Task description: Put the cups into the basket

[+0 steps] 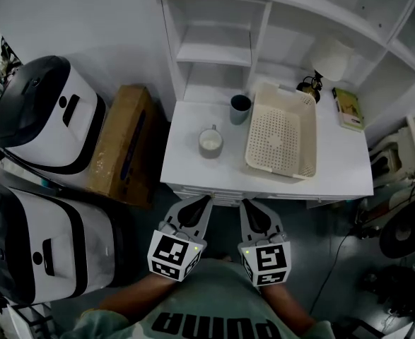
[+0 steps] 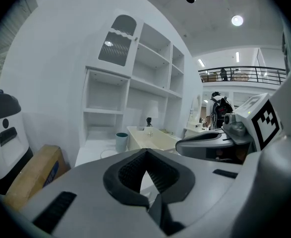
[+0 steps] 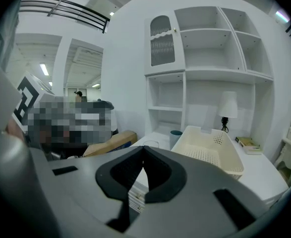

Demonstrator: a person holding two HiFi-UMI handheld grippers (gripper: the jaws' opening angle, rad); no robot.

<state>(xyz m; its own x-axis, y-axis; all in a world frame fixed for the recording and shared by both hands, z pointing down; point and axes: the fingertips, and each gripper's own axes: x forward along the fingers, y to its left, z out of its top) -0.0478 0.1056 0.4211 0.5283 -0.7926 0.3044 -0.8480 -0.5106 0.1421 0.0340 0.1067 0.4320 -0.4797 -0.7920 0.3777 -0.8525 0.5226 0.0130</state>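
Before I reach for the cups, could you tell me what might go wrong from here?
1. The left gripper and right gripper are both shut and empty; arriving like that could knock the white mug over instead of grasping it.
2. The dark cup stands close beside the basket, so opened jaws may catch the basket's wall and shove it.
3. The basket's near corner lies close to the table's front edge; a push might slide it off.
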